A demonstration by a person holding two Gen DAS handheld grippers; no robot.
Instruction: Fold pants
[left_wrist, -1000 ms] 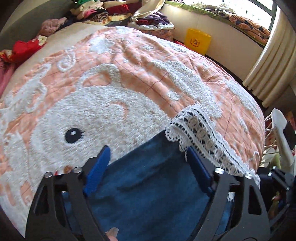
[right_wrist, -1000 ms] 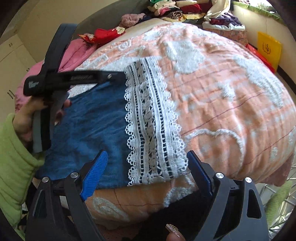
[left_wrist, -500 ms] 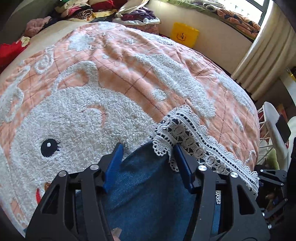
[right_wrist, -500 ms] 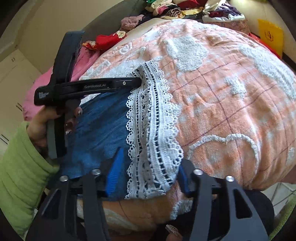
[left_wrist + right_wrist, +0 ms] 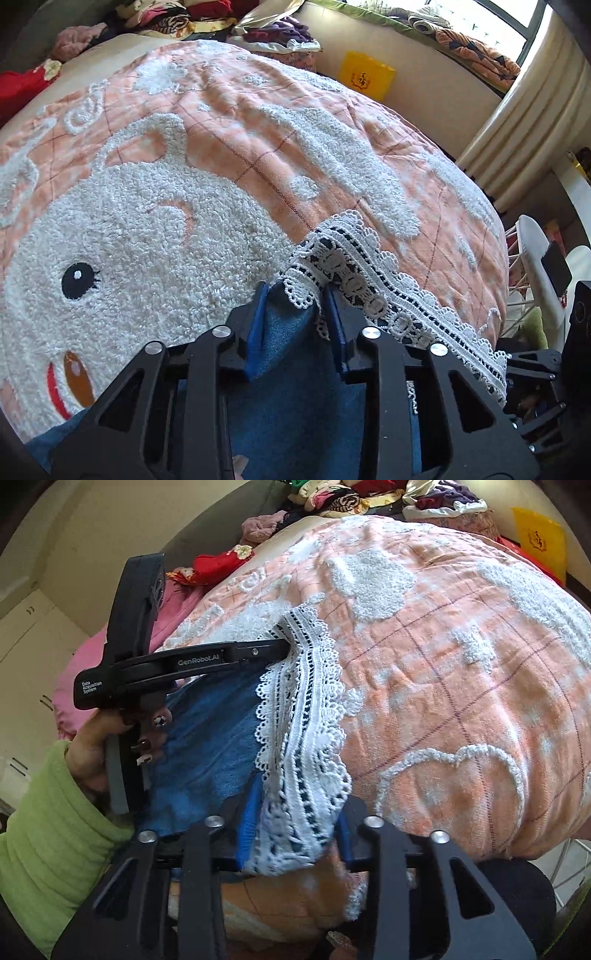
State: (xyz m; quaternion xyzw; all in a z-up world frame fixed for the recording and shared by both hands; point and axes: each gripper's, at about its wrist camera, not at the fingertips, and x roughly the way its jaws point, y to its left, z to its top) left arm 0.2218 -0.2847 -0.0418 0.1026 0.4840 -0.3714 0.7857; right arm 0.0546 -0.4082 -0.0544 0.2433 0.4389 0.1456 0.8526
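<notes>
An orange quilt [image 5: 258,147] with a fluffy white animal face covers the bed. At twelve o'clock a heap of mixed clothes [image 5: 207,18] lies along its far edge; a red garment [image 5: 218,561] sits at eleven. A yellow bag [image 5: 365,75] leans on the wall at one o'clock, cream curtains [image 5: 524,122] hang at two, and a white drying rack [image 5: 532,273] stands at three.

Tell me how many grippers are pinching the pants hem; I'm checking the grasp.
2: the left gripper at the lace hem's far corner, the right gripper at its near corner.
</notes>
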